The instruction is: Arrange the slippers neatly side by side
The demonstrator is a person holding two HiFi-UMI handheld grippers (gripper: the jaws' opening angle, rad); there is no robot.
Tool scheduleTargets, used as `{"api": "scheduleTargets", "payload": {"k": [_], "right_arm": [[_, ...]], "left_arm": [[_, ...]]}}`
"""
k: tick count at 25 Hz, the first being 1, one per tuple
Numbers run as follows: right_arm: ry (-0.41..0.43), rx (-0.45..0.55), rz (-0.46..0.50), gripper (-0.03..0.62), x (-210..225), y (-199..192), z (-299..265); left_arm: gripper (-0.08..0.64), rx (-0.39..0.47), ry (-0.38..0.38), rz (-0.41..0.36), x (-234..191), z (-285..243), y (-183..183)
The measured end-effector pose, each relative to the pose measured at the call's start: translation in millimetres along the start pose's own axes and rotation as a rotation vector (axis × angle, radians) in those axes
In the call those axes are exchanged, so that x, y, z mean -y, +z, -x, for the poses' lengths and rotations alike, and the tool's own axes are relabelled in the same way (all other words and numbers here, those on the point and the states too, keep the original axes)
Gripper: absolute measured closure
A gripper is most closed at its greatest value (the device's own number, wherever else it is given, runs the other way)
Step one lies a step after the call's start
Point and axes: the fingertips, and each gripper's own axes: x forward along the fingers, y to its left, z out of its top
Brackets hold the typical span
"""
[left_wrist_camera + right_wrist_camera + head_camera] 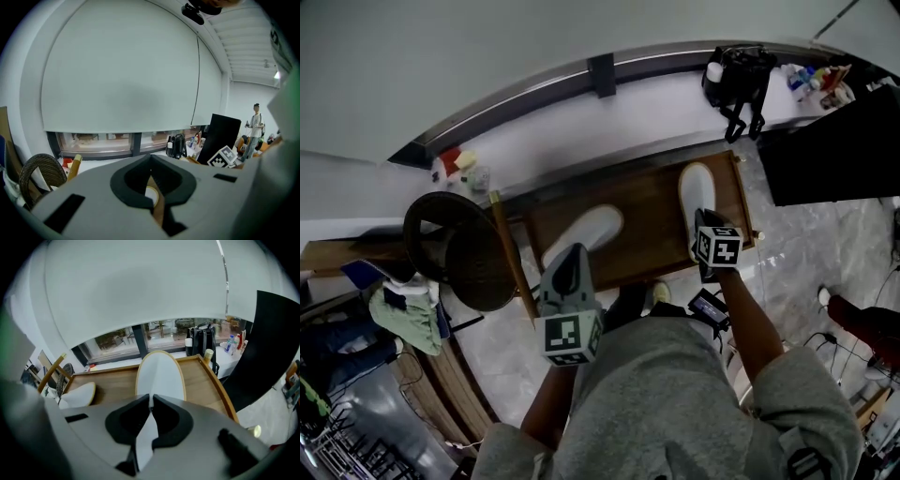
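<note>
Two white slippers lie well apart on the wooden table (649,214): the left slipper (584,234) is skewed, the right slipper (697,187) straight. The right slipper's heel is pinched between the closed jaws of the right gripper (150,401). The left gripper (151,161) is held closed and empty. Pairing appears to be in hand; next, the pinched slipper should be drawn alongside its mate.

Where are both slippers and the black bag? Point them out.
left slipper (584,234), head view, its middle.
right slipper (697,191), head view, its middle.
black bag (737,73), head view, its body.
</note>
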Motion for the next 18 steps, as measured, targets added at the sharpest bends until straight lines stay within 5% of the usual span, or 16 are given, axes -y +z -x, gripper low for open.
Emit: {"api": "scheduleTargets", "payload": {"k": [18], "right_arm": [[0.092, -0.038, 0.012, 0.555, -69, 15, 7]], "left_arm": [[0.546, 0.015, 0.054, 0.023, -14, 15, -2]]}}
